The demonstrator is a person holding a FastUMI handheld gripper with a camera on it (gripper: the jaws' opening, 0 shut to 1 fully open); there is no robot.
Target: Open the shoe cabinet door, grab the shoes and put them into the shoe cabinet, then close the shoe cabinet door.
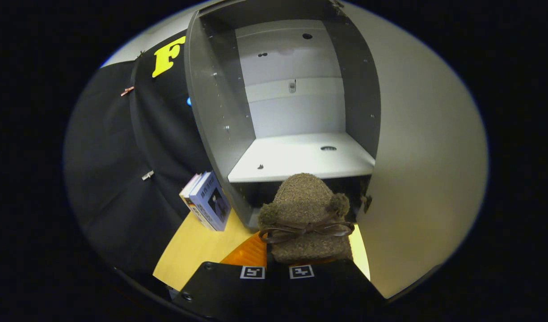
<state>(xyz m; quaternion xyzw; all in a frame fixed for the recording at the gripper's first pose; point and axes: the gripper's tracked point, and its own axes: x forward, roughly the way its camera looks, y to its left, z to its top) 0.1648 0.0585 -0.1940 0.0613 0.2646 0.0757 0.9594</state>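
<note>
Item in hand: you are carrying the brown fuzzy shoe [307, 219] clamped in the gripper [283, 268], its toe just short of the open shoe cabinet [220, 112] ahead; placing step under way, so next you are lifting it onto the white shelf [301, 158].

The gripper [283, 268] has its jaws closed on the heel of a fuzzy brown shoe [306, 214] with a bow, toe toward the open shoe cabinet [220, 116]. A white shelf [301, 161] lies just beyond. Books [207, 201] lean beside the cabinet on the tabletop [193, 250].
</note>
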